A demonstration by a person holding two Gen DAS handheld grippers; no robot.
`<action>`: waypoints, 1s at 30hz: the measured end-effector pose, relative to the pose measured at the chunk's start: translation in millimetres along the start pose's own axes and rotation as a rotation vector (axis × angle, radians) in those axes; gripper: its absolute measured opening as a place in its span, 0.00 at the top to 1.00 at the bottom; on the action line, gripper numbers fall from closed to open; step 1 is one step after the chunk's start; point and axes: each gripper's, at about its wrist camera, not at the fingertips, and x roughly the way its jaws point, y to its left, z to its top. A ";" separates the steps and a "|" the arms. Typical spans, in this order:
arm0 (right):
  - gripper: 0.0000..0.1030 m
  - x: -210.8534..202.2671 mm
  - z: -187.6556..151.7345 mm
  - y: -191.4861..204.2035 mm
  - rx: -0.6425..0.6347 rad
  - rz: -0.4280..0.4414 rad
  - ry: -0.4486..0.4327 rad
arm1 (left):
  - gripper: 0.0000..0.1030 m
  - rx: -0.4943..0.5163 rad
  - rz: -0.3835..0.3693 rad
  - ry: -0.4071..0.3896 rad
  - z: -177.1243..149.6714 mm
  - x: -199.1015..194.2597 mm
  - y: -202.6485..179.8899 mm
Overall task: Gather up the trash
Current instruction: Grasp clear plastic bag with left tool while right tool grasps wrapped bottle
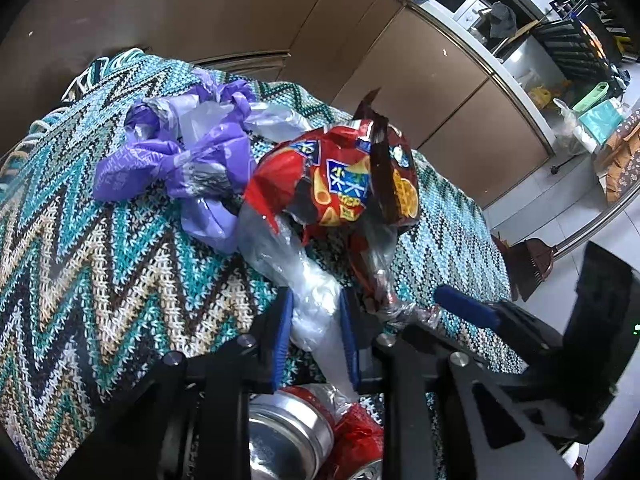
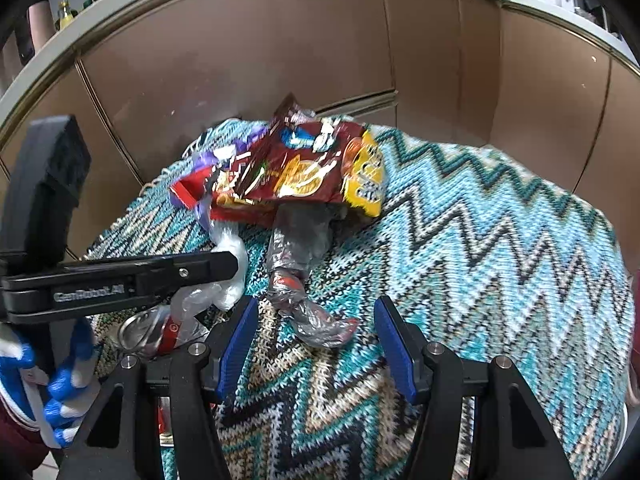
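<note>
**Left has the clear wrap pinched, right lining up on the twisted tail**

Nearest the lens in the left wrist view: a crushed can (image 1: 288,432) lying under the tool, just below the jaws. The left gripper (image 1: 316,316) stands narrow, its 2 blue pads pressed on a roll of clear plastic wrap (image 1: 312,300). No earlier frame here, so I judge only the grip as it stands.

Outward from there: the wrap runs up under a red snack bag (image 1: 340,180) near the middle of the zigzag knit cloth (image 1: 100,240). A purple plastic bag (image 1: 180,152) lies touching it on the side toward the cloth's far left edge.

The right gripper (image 2: 316,344) is about half open and holds nothing. A grey twisted wrapper tail (image 2: 316,320) lies on the cloth between its fingers; the pads are not touching it. The tail leads up under the snack bag, which shows brown and yellow in this view.

Step, as I read it: gathering the pile, left grasp made, right grasp pending.

Next move needs: right dropping onto the tail and closing, then both lifting together. Risk: thin film slipping out, and the can being left behind.
</note>
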 end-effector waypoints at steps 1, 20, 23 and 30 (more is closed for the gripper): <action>0.45 2.4 -0.1 0.6 -0.002 0.005 0.001 | 0.80 0.003 -0.001 -0.003 -0.7 -1.1 -0.3; 0.84 -79.7 -55.1 0.0 0.049 0.071 -0.056 | 0.81 0.090 -0.056 -0.057 -36.5 -62.9 -51.3; 0.84 -110.0 -72.0 -1.3 0.068 0.052 -0.086 | 0.81 0.121 -0.073 -0.067 -48.5 -78.5 -66.3; 0.84 -178.6 -109.1 0.3 0.100 -0.003 -0.171 | 0.81 0.179 -0.119 -0.091 -81.8 -114.4 -101.3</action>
